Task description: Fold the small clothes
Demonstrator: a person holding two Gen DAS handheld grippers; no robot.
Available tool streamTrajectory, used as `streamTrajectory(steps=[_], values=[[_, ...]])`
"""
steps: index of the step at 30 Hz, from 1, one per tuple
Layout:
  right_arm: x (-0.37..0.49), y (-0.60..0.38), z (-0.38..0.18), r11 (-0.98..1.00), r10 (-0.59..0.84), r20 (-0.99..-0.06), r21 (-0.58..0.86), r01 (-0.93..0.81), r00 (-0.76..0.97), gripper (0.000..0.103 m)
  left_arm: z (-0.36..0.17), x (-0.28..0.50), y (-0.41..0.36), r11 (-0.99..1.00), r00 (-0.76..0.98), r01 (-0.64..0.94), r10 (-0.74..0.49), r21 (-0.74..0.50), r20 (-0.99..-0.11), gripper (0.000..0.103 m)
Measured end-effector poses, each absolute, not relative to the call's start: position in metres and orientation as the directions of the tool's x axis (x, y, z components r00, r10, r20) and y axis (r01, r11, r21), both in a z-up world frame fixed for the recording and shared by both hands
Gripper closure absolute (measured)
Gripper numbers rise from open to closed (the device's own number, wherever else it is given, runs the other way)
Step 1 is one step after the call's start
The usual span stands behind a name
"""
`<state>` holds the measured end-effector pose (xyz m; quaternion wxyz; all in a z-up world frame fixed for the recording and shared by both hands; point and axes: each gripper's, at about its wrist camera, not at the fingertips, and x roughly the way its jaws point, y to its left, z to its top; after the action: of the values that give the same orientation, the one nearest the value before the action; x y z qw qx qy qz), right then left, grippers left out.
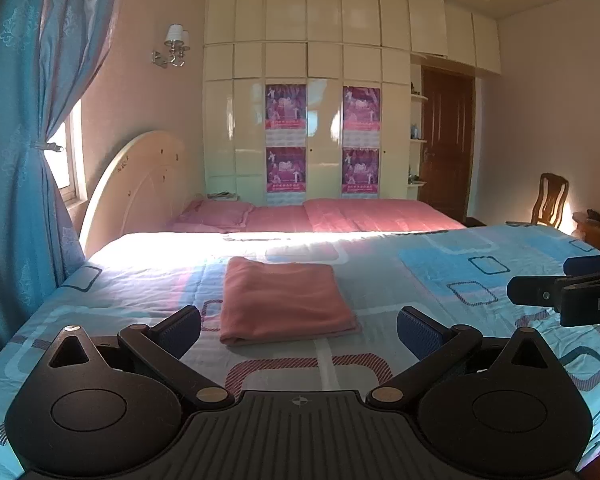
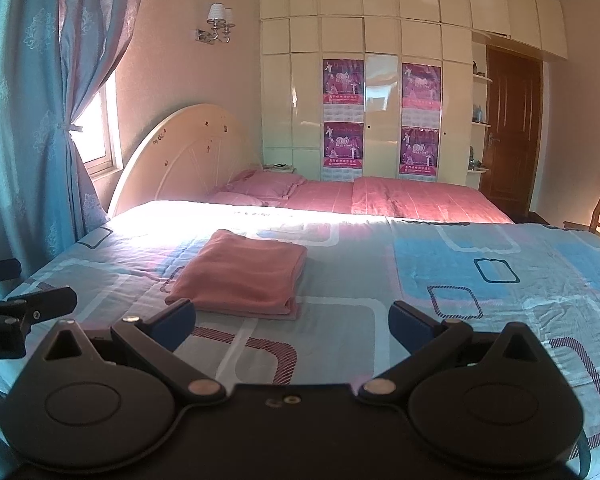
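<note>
Sunlit bedroom: a patterned blue bedsheet [image 1: 440,264] carries the folded pink cloth [image 1: 284,300], lying flat just beyond both grippers, long axis running near to far. Left gripper [image 1: 300,332] faces it squarely and seems nearer; right gripper [image 2: 292,322] finds it ahead-left. Both spread wide, empty. No containers visible.

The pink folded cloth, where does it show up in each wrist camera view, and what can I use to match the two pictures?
Left wrist view: the pink folded cloth lies centre frame on the patterned bedspread, just beyond the open left tool.
Right wrist view: the cloth lies left of centre, beyond the left finger of the open right tool.
Shared landmark: the cream arched headboard behind it, at left in both.
</note>
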<state>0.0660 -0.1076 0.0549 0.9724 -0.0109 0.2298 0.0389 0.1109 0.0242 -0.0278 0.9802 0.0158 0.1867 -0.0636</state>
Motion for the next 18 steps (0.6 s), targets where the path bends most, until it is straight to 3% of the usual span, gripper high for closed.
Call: streamTrajectory(steps=[18], values=[[0.0683, -0.1064, 0.0543, 0.996, 0.072, -0.448, -0.011, -0.087, 0.891, 0.001, -0.0250, 0.1089, 0.0237, 0.989, 0.926, 0.145, -0.138, -0.005, -0.352, 0.000]])
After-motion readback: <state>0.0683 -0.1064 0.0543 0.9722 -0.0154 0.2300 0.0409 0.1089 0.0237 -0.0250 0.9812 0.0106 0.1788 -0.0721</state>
